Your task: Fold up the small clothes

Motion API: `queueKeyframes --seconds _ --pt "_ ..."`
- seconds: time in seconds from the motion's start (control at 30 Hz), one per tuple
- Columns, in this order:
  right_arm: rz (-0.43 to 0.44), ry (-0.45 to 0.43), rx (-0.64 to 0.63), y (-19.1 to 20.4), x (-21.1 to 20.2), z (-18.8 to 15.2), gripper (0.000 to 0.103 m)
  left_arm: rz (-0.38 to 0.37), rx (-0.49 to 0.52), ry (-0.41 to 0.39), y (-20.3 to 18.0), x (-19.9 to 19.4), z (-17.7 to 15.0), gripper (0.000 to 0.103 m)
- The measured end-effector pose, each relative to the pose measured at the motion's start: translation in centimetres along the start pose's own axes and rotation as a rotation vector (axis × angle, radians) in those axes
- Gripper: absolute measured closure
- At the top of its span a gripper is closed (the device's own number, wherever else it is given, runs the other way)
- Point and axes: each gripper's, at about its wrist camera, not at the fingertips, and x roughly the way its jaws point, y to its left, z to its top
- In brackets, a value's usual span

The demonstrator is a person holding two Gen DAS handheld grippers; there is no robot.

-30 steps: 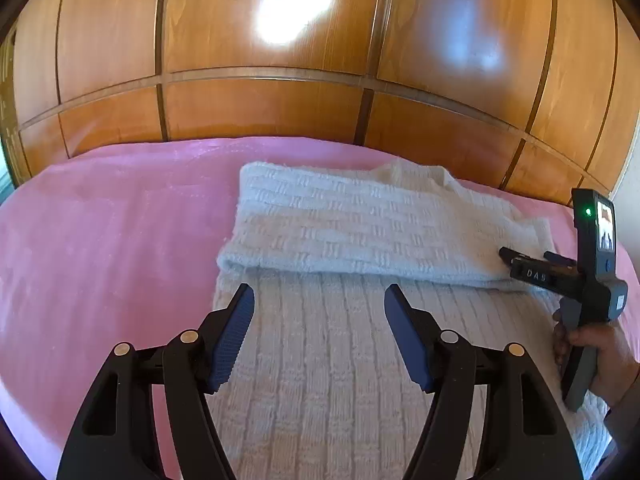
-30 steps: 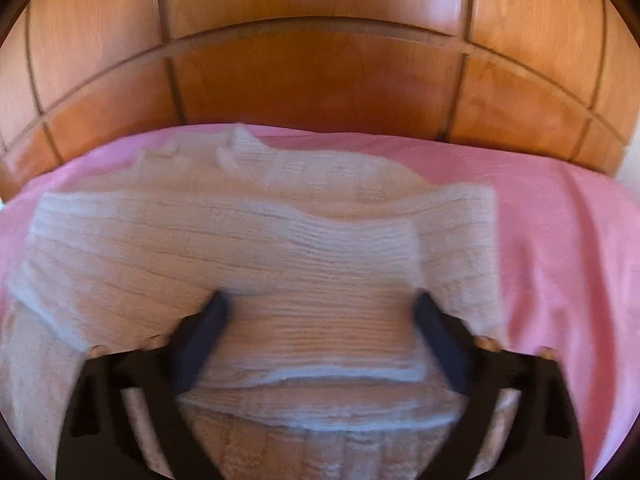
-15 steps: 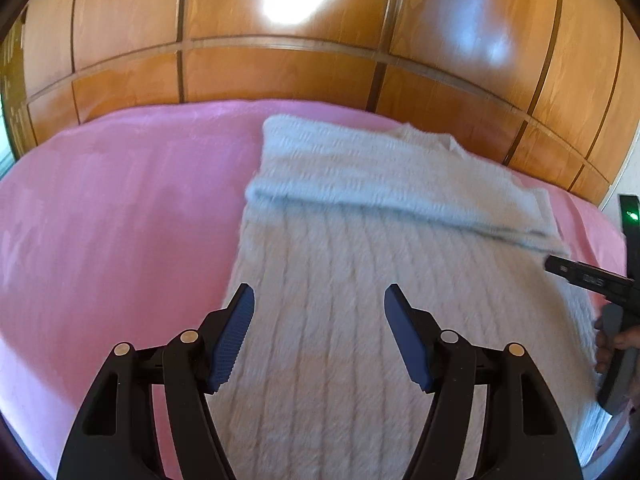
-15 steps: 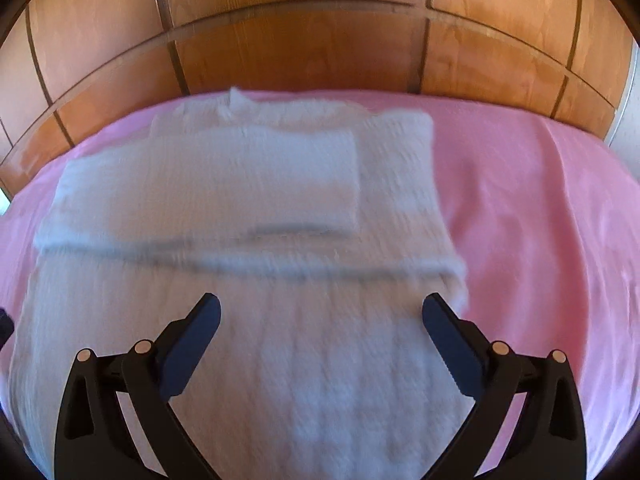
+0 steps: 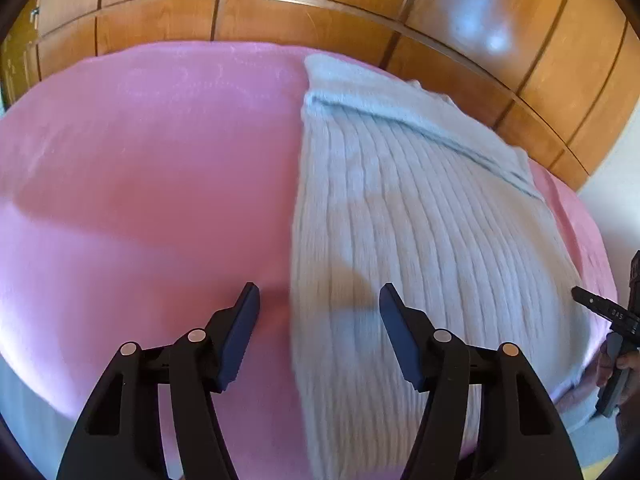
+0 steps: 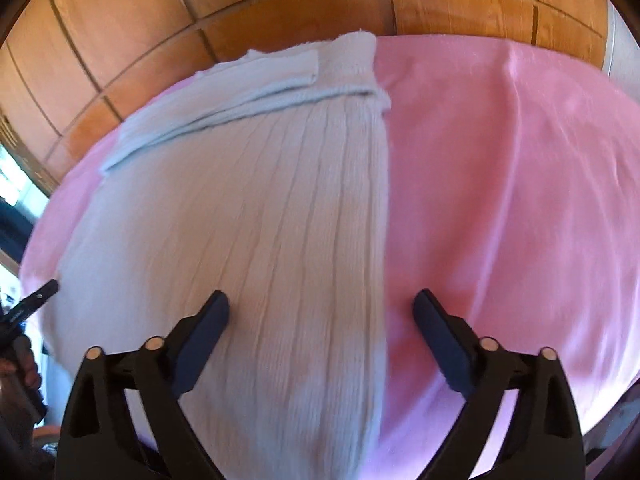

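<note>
A white ribbed knit sweater point(image 5: 420, 220) lies flat on the pink bed cover point(image 5: 140, 180), with its sleeves folded across the far end point(image 5: 400, 112). My left gripper point(image 5: 318, 312) is open and empty, above the sweater's near left edge. My right gripper point(image 6: 320, 320) is open and empty, above the sweater's point(image 6: 260, 220) near right edge, with its folded sleeves point(image 6: 280, 76) far off. The right gripper's tip shows at the right edge of the left wrist view point(image 5: 600, 308), and the left gripper's tip shows at the left of the right wrist view point(image 6: 32, 304).
A wooden panelled wall point(image 5: 360, 12) runs behind the bed. The bed's near edge point(image 6: 580, 420) drops off close below both grippers. Pink cover point(image 6: 520, 180) stretches to the right of the sweater.
Both grippers have pulled back from the folded sleeves toward the sweater's near hem and moved apart, the left to the left edge, the right to the right edge. Both stay open.
</note>
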Motion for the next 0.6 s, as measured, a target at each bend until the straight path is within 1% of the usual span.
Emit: queueKeyframes --seconds 0.03,0.07,0.1,0.13,0.17,0.2,0.23,0.27,0.3,0.37,0.43,0.5,0.6 --pt "0.015 0.002 0.013 0.0 -0.5 -0.6 0.029 -0.012 -0.003 0.008 0.1 -0.4 -0.5 0.042" --pt "0.027 0.005 0.025 -0.1 -0.8 -1.1 0.032 -0.023 -0.008 0.018 0.2 -0.6 -0.9 0.042" --pt "0.04 0.012 0.033 -0.1 -1.2 -1.6 0.04 -0.04 -0.013 0.033 0.3 -0.7 -1.3 0.042" --pt "0.05 0.019 0.036 0.1 -1.3 -2.0 0.048 -0.061 -0.02 0.047 0.4 -0.8 -1.6 0.049" --pt "0.058 0.026 0.039 0.2 -1.4 -2.3 0.053 -0.073 -0.025 0.056 0.5 -0.8 -1.8 0.054" --pt "0.064 0.038 0.036 0.4 -1.4 -2.6 0.064 -0.081 -0.026 0.068 0.4 -0.7 -2.1 0.06" --pt "0.066 0.048 0.028 0.7 -1.4 -2.8 0.074 -0.079 -0.015 0.076 0.2 -0.7 -2.3 0.08" --pt "0.066 0.058 0.012 1.0 -1.4 -3.0 0.078 -0.086 0.002 0.083 0.0 -0.7 -2.4 0.095" --pt "0.074 0.065 0.006 1.4 -1.4 -3.0 0.088 -0.098 0.009 0.085 -0.2 -0.7 -2.4 0.096" --pt "0.095 0.066 0.01 1.8 -1.7 -2.5 0.09 -0.127 0.028 0.08 -0.5 -1.2 -2.0 0.097" --pt "0.158 0.034 0.016 2.2 -2.6 -1.4 0.091 -0.181 0.021 0.068 -0.4 -2.1 -1.2 0.098" --pt "0.219 -0.013 0.034 2.6 -3.7 -0.2 0.091 -0.236 0.007 0.041 -0.3 -2.9 0.1 0.098" --pt "0.267 -0.073 0.062 2.7 -4.1 2.3 0.091 -0.306 -0.027 -0.007 -0.2 -3.4 3.0 0.098"
